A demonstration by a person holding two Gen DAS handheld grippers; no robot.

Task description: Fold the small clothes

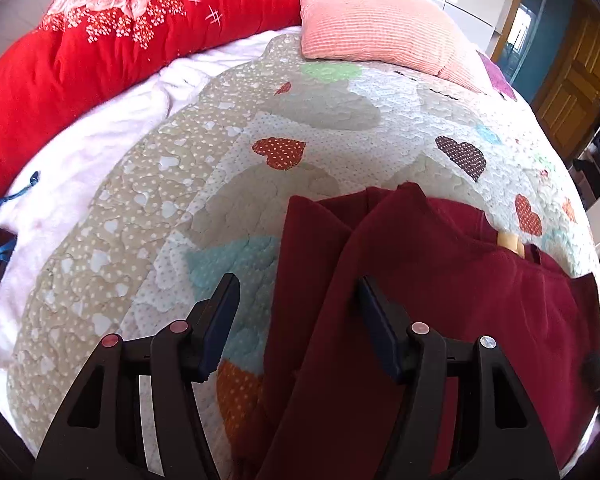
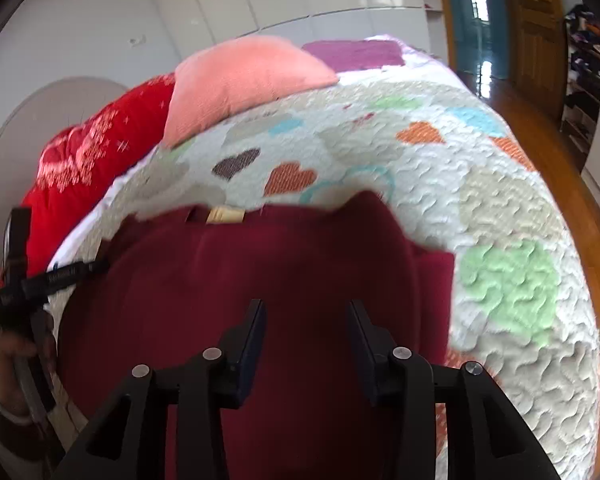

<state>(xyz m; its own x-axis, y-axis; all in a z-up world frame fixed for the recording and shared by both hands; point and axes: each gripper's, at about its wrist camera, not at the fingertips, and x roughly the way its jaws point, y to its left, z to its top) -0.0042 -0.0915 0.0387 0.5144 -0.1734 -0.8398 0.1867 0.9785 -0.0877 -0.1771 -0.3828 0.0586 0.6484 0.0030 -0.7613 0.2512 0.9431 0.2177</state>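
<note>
Bedroom light falls on a quilted bedspread printed with coloured hearts, with a rolled red floral duvet along its far side and a ribbed peach-pink pillow at the head. On the near part of the spread lies the dark maroon knit garment, partly folded: in the left wrist view one side panel is already turned inward over the body, forming a long diagonal edge, and a pale neck label shows at the collar.

The left gripper hovers over the garment's left margin with its jaws spread wide and nothing between them — one finger is over the quilt, the other over the cloth. The right gripper is likewise released, its jaws parted above the middle of the maroon fabric; that view is blurred, so finer folds cannot be read.

The side fold seems to be the step in hand, probably with one side done. The next move likely calls for each gripper to descend on an edge of the cloth, pinch a single layer cleanly without catching the quilt beneath, and carry it across so the halves line up.
</note>
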